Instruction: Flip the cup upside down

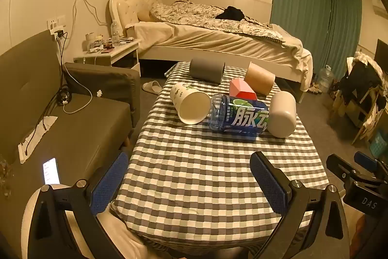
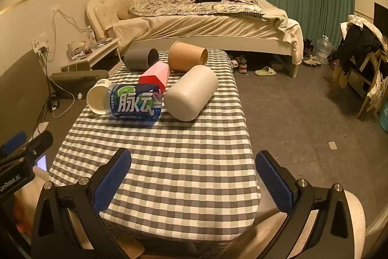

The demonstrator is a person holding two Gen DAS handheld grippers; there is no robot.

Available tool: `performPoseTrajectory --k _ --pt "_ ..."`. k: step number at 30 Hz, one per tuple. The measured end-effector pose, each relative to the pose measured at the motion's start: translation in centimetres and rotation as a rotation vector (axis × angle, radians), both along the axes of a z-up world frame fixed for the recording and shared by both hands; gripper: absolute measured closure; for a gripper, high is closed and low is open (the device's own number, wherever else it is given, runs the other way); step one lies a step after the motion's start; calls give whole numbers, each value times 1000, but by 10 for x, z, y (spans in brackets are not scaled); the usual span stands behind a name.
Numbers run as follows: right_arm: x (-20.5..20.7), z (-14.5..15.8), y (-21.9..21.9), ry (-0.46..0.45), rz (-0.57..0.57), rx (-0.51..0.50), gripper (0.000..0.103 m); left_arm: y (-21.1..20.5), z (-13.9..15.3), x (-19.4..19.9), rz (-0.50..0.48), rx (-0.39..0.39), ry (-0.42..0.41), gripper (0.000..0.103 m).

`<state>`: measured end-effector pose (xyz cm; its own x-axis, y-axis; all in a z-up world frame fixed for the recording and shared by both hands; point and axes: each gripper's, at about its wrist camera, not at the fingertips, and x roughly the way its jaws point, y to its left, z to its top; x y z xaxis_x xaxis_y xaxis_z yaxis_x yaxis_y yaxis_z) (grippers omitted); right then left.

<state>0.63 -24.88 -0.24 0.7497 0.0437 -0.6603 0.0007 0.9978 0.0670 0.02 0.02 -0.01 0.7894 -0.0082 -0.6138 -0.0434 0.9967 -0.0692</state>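
Several cups lie on their sides at the far half of the checkered table (image 1: 194, 174): a white paper cup (image 1: 189, 103) (image 2: 98, 98), a blue labelled plastic cup (image 1: 238, 115) (image 2: 135, 102), a cream cup (image 1: 282, 114) (image 2: 191, 92), a pink cup (image 1: 242, 89) (image 2: 155, 77), a grey cup (image 1: 206, 69) (image 2: 140, 58) and a tan cup (image 1: 259, 78) (image 2: 188, 59). My left gripper (image 1: 189, 182) is open and empty over the near table edge. My right gripper (image 2: 194, 182) is open and empty there too, and shows at the right of the left wrist view (image 1: 359, 176).
A grey sofa (image 1: 60, 128) with a lit phone (image 1: 51, 170) stands left of the table. A bed (image 1: 218, 35) and a cluttered nightstand (image 1: 109, 50) lie behind. A chair draped with clothes (image 2: 359, 57) stands at the right. Slippers and shoes (image 2: 265, 71) lie on the floor.
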Motion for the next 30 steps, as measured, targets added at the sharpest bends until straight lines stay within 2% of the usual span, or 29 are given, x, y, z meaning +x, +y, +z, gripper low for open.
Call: performPoseTrajectory --k 30 --pt "1 -4 1 8 -2 1 0 0 0 0 2 6 -4 0"
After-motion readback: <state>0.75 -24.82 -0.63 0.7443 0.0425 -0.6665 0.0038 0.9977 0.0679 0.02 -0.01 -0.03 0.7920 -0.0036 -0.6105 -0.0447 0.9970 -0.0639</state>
